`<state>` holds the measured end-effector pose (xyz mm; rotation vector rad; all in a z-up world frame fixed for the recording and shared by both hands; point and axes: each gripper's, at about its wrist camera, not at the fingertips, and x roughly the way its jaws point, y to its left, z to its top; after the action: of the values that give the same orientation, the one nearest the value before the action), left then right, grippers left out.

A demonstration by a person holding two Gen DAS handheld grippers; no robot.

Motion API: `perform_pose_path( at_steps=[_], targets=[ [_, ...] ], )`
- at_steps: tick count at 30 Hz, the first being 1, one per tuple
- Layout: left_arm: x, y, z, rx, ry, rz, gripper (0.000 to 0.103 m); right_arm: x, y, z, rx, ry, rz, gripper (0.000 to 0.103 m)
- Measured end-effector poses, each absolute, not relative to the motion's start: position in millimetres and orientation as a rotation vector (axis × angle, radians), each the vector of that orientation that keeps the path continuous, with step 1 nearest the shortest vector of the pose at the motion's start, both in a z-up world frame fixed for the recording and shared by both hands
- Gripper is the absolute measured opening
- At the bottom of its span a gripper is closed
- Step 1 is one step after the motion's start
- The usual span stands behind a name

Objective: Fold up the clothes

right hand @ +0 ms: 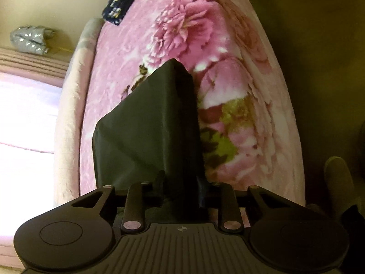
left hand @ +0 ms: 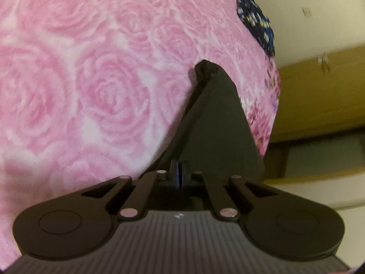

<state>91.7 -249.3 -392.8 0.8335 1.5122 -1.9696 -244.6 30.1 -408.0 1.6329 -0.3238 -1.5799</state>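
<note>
Tools (left hand: 180, 173) (right hand: 181, 187) both seemingly clamped on black garment (left hand: 216, 118); no legible writing.

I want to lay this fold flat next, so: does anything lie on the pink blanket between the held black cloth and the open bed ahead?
Nothing visible does. The black cloth stretches over bare pink floral blanket; the dark blue patterned garment sits away at the far edge.

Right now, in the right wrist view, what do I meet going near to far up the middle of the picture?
Right gripper, then the black garment running forward from between its fingers, then the pink floral blanket, then the dark blue patterned cloth at the far left edge of the bed.
</note>
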Motion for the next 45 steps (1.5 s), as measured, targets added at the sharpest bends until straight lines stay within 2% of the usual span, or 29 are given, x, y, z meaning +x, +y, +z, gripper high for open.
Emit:
perform_pose_path(
  at_steps=[1,2,4,6,8,11,13,14,15,16,19,27,29,31,32,35,38,39,40,41,45],
  targets=[
    [89,-251,-387,0.859,1.491,-1.982,0.007,-247,29,-405,1.645,-0.306,-1.590,0.051],
    [87,-254,-381,0.869,1.474,-1.988,0.012,-250,29,-400,1.643,-0.291,-1.605,0.055],
    [85,-265,-370,0.842,1.430,-1.984,0.024,-259,28,-390,1.617,-0.292,-1.635,0.057],
    [79,-279,-369,0.784,1.454,-1.970,0.042,-271,24,-384,1.578,-0.342,-1.670,0.057],
    [65,-295,-376,0.762,1.510,-1.964,0.044,-287,15,-385,1.562,-0.398,-1.688,0.057],
    [36,-309,-395,0.839,1.549,-1.964,0.044,-308,-4,-398,1.573,-0.463,-1.678,0.056],
    [27,-309,-404,0.872,1.559,-1.973,0.036,-313,-11,-409,1.623,-0.498,-1.635,0.056],
    [26,-306,-406,0.868,1.554,-1.981,0.028,-314,-13,-413,1.635,-0.509,-1.615,0.056],
    [25,-304,-408,0.864,1.548,-1.988,0.013,-312,-13,-415,1.630,-0.510,-1.605,0.040],
    [30,-302,-409,0.837,1.550,-2.003,0.009,-310,-13,-418,1.625,-0.510,-1.594,0.014],
    [43,-299,-405,0.763,1.505,-2.046,0.006,-302,-14,-411,1.557,-0.451,-1.625,0.010],
    [35,-292,-418,0.817,1.332,-2.105,0.008,-285,-17,-413,1.474,-0.347,-1.710,0.009],
    [29,-291,-410,0.859,1.298,-2.121,0.010,-285,-20,-407,1.460,-0.309,-1.713,0.013],
    [28,-298,-404,0.854,1.330,-2.102,0.013,-290,-18,-399,1.465,-0.317,-1.730,0.054],
    [28,-302,-401,0.850,1.347,-2.092,0.016,-292,-18,-396,1.467,-0.322,-1.739,0.062],
    [22,-315,-397,0.810,1.389,-2.062,0.032,-306,-18,-391,1.460,-0.388,-1.758,0.063],
    [4,-331,-409,0.802,1.450,-2.024,0.033,-320,-31,-405,1.528,-0.451,-1.712,0.063],
    [-1,-333,-413,0.791,1.466,-2.034,0.029,-322,-36,-410,1.548,-0.446,-1.696,0.061],
    [-4,-334,-415,0.776,1.482,-2.051,0.015,-323,-40,-415,1.561,-0.444,-1.674,0.029],
    [-7,-335,-418,0.761,1.497,-2.068,0.007,-323,-43,-417,1.559,-0.440,-1.656,0.019],
    [-2,-330,-418,0.724,1.392,-2.120,0.007,-320,-43,-413,1.471,-0.382,-1.689,0.013]
  ],
)
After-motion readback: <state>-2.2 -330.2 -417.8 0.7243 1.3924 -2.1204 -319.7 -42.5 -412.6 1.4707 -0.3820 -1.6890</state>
